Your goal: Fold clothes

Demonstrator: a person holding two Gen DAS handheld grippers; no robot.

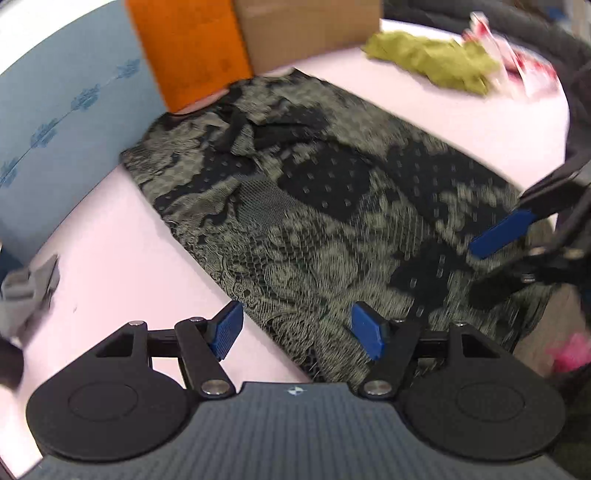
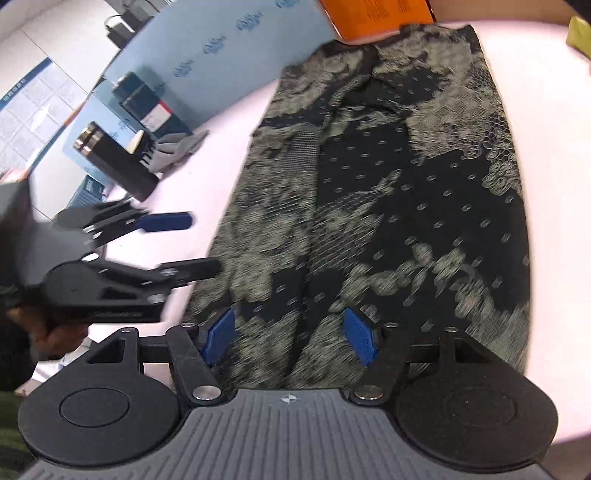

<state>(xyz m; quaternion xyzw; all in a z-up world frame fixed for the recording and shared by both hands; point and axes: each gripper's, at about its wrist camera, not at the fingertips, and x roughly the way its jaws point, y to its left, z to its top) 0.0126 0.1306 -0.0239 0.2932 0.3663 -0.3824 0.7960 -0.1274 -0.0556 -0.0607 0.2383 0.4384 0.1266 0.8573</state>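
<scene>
Since the lace garment [image 1: 317,206] is already lying as a long narrow strip across the pink table [image 1: 118,266], I'm judging the side folds done and an end-to-end fold as next. Its near end is hanging at the table's near edge; its far end is touching the orange box [image 1: 192,51] by the far edge, with a cardboard box [image 1: 310,29] standing just beside that.

Left tool [image 1: 297,330] is hovering over the garment's near-left corner, jaws standing apart, nothing between the pads; 1 pad is sitting over bare table, the other over cloth. Looks positioned to straddle the hem edge for a pinch.

Right tool [image 2: 290,338] is hanging over the near end too, jaws likewise apart and holding nothing, cloth showing below the gap. Can't tell whether the pads are touching fabric. With 2 tools sitting at 2 near corners, the setup is reading as a symmetric lift.

Risk, as I'm judging it: lace is thin and snaggy, so a pad could be catching only 1 layer of the stack.

Surface is looking smooth and matte. A blue partition [image 1: 62,110] is running along the left edge. An olive cloth [image 1: 432,59] is waiting crumpled near the far-right corner, well apart from the garment. A grey cloth [image 1: 33,284] is lying at the left edge, near black boxes [image 2: 122,166].
</scene>
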